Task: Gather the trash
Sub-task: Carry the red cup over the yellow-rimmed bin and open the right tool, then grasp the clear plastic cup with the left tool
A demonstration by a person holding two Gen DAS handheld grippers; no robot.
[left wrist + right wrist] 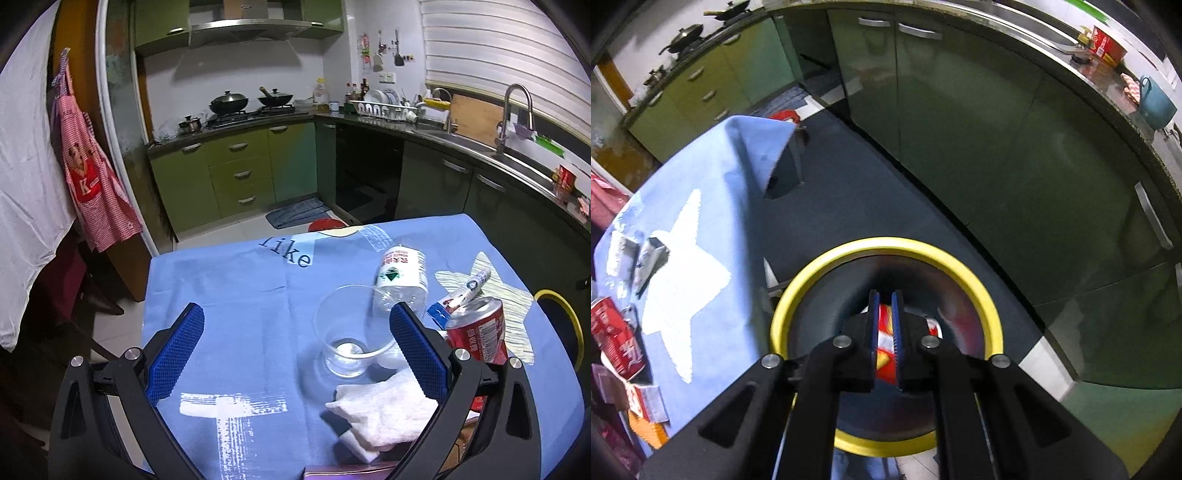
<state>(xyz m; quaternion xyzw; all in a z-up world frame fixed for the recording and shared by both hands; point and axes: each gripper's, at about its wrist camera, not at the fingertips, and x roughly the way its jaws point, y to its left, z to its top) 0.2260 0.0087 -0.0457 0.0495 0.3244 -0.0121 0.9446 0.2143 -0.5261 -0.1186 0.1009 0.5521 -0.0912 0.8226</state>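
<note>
Wrapper: a red, white and yellow wrapper (885, 347) is pinched between the fingers of the right gripper (885, 295), held straight over the mouth of the bin.
Right gripper: fingers nearly together, clamped on the wrapper, pointing steeply down.
Bin: yellow-rimmed round bin (979, 284) on the floor just beside the tabletop's right edge; its dark inside is blurred, so what lies at the bottom cannot be told apart from the held wrapper.
Left gripper: left gripper (295, 314) with fingers wide apart and nothing between them, hanging above the blue cloth.
Glass: clear glass (349, 330) upright on the cloth; nothing shows inside it.
Trash left on the tabletop: a plastic bottle (400, 275) lying on its side just behind the glass; a red can (476, 332) to the right of it, with a small blue-and-white packet (463, 295) against its top; a crumpled white tissue (384, 410) in front of the glass; more packets by the can near the person's edge, seen from the right wrist.
Tabletop: blue cloth (229, 280) covers it; its left half is bare, the trash crowds the right half.
Edges and room: dark floor lies open between the tabletop and the green cabinets (960, 129); the bin sits in that lane.
</note>
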